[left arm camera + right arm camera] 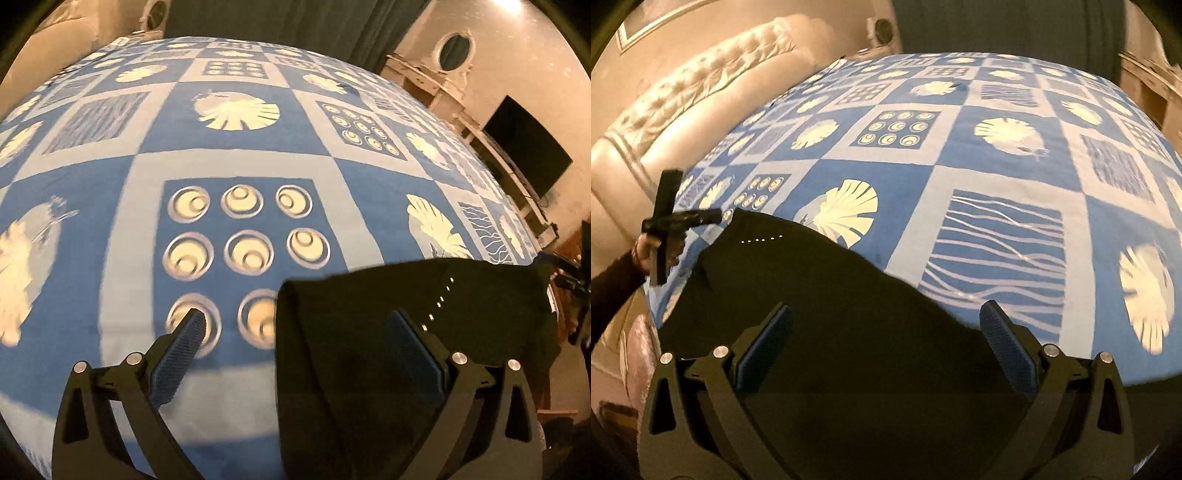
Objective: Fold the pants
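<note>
Black pants: lie flat near edge of bed, on blue patterned bedspread. Left gripper, right gripper: jaws spread wide, empty, poised over fabric, likely for fold grasp.

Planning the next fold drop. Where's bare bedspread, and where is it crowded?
Free: the blue patterned bedspread beyond the black pants, out to the tufted cream headboard and dark curtain. Crowded: the near edge, where the pants lie under the open left gripper and open right gripper.
</note>
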`<action>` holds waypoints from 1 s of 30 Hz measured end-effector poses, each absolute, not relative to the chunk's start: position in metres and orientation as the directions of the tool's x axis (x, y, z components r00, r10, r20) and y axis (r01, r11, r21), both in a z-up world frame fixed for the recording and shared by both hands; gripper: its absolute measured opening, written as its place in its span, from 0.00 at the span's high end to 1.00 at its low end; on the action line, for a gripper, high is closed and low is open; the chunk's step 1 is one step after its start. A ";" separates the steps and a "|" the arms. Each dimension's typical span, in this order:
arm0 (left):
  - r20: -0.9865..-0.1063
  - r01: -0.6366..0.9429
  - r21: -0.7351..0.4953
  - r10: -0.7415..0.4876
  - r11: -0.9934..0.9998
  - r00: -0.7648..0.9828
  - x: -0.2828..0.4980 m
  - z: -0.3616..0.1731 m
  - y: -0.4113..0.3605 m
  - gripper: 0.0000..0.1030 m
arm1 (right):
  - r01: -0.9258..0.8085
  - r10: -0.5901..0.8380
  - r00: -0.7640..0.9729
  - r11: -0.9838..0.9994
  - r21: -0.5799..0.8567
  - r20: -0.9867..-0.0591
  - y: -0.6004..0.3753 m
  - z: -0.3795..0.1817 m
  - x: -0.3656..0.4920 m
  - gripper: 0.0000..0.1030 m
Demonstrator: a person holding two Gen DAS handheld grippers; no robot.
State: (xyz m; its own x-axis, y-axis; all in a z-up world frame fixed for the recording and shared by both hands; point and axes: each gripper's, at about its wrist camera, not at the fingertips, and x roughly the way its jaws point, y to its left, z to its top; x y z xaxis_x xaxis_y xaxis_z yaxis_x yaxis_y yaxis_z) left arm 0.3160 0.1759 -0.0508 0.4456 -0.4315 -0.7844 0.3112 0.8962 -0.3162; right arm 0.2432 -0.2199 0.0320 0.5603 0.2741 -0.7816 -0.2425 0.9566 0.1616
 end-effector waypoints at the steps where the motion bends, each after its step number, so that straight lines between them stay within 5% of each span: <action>1: -0.780 0.326 -0.326 -0.448 0.887 0.438 0.320 -0.054 0.174 0.04 | -0.259 0.284 0.543 0.952 0.165 -0.790 -0.220 0.029 0.252 0.02; 8: -0.803 0.410 -0.261 -0.432 0.874 0.410 0.333 -0.068 0.152 0.09 | -0.304 0.282 0.487 0.942 0.142 -0.827 -0.217 0.016 0.286 0.02; 10: -0.804 0.405 -0.241 -0.415 0.882 0.425 0.336 -0.069 0.155 0.43 | -0.319 0.303 0.458 0.934 0.164 -0.836 -0.216 0.011 0.293 0.02; 19: -0.763 0.355 -0.412 -0.531 0.839 0.370 0.341 -0.067 0.174 0.87 | -0.368 0.292 0.377 0.918 0.148 -0.879 -0.197 -0.014 0.323 0.02; 21: -0.751 0.358 -0.435 -0.552 0.826 0.361 0.340 -0.066 0.176 0.89 | -0.392 0.317 0.349 0.904 0.170 -0.882 -0.190 -0.016 0.327 0.12; 23: -0.748 0.358 -0.449 -0.564 0.819 0.351 0.339 -0.066 0.177 0.91 | -0.423 0.333 0.282 0.885 0.195 -0.900 -0.181 -0.022 0.333 0.51; 25: -0.751 0.354 -0.452 -0.563 0.819 0.345 0.340 -0.066 0.176 0.91 | -0.436 0.305 0.218 0.880 0.187 -0.927 -0.173 -0.032 0.336 0.70; 30: -0.772 0.351 -0.429 -0.540 0.832 0.336 0.342 -0.065 0.171 0.91 | -0.451 0.267 0.217 0.880 0.145 -0.939 -0.162 -0.030 0.328 0.92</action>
